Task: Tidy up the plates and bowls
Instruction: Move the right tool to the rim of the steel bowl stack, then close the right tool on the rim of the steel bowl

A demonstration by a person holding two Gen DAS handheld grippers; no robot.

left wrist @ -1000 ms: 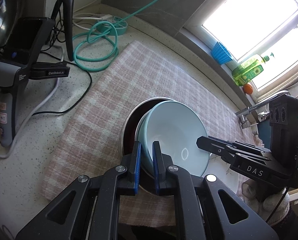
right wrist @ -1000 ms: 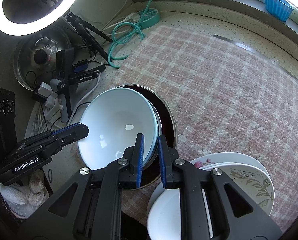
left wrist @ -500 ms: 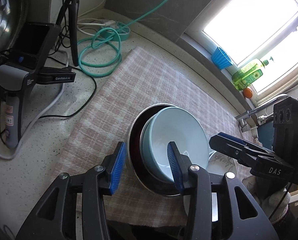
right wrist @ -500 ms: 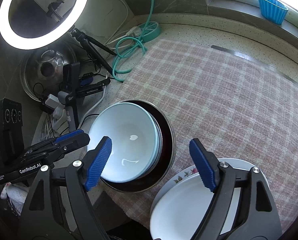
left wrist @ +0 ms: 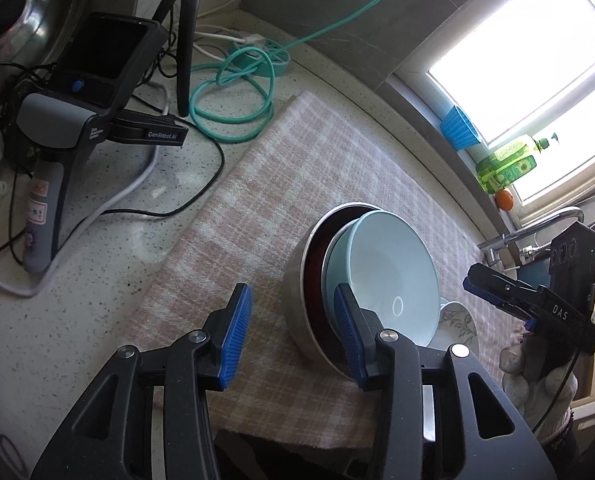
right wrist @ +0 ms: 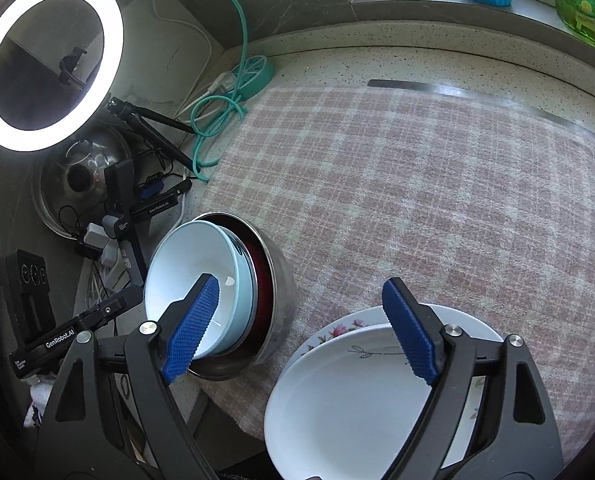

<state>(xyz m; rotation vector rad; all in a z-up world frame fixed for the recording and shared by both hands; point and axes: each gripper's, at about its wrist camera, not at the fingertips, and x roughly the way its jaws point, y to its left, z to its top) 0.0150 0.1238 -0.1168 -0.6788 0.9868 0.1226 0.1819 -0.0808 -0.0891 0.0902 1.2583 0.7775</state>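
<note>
A pale blue bowl (left wrist: pixel 381 276), smooth and glazed, is seen nested in a round metal pot (left wrist: pixel 297 300) with a dark red inside, and is tilted in it so that its mouth is turned up and toward the window side. The pot is set on a pink checked cloth (right wrist: pixel 437 200) of coarse weave, spread on a speckled counter (left wrist: pixel 77 320). Round white plates (right wrist: pixel 337 400), the lower one flowered, are stacked just beside the pot. The left gripper (left wrist: pixel 293 336) is held apart and empty, its right pad before the pot's rim. The right gripper (right wrist: pixel 297 328) is spread wide, nothing clasped, between bowl and plates.
</note>
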